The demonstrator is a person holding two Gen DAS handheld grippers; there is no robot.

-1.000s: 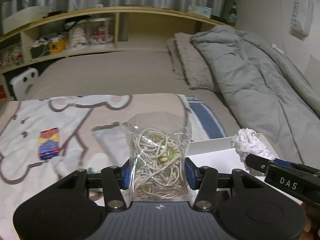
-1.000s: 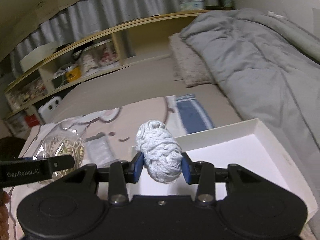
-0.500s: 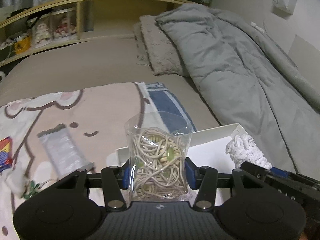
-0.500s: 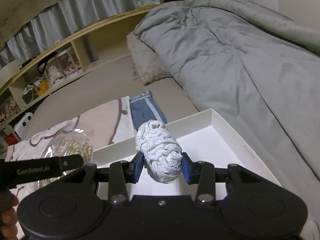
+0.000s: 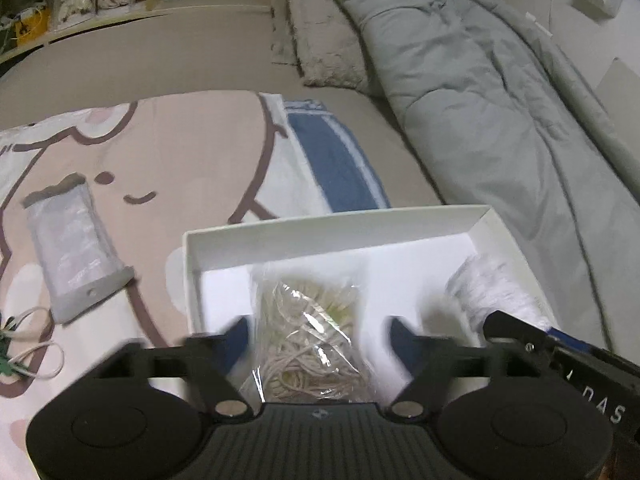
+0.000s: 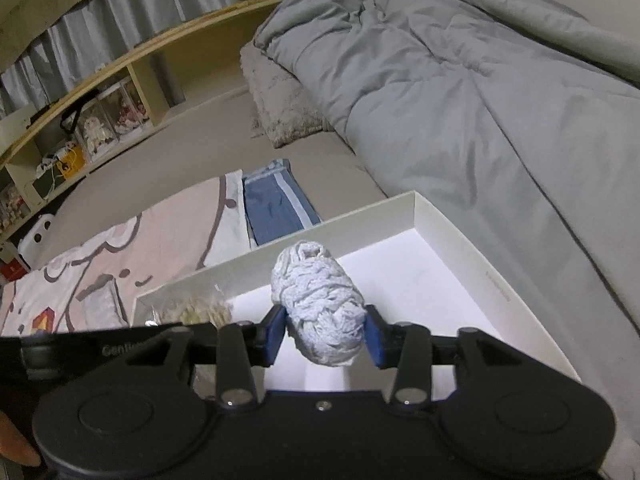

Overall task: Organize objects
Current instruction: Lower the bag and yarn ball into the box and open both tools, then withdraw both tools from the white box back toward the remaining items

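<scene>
1. The surface is a bed point(image 5: 168, 60) with a taupe sheet; a cartoon-print blanket point(image 5: 172, 168) in pink, brown and blue lies spread across its near part.
2. A rumpled grey duvet point(image 6: 480, 92) fills the right side of the bed, and a fuzzy pillow point(image 6: 280, 96) lies at its head end.
3. A wooden shelf unit point(image 6: 120, 92) with small figures runs along the head of the bed, with grey curtains point(image 6: 100, 20) above it.
4. A shallow white box point(image 6: 460, 264) sits open on the bed, its right wall close beside the duvet and its far wall at the blanket's blue stripe.
5. The left tool point(image 5: 318, 340) has just been opening; its blue pads stand clear on both sides of the clear bag of cord point(image 5: 308, 328), which lies in the box's left part.
6. The right tool point(image 6: 325, 334) has also just been opening, yet its pads seem to touch the white yarn ball point(image 6: 320, 304), held over the box floor.
7. The box floor to the right of the yarn is bare.
8. Left of the box, on the blanket, lie a clear pouch point(image 5: 72, 248) and a looped cord point(image 5: 36, 344), both apart from the box wall.
</scene>
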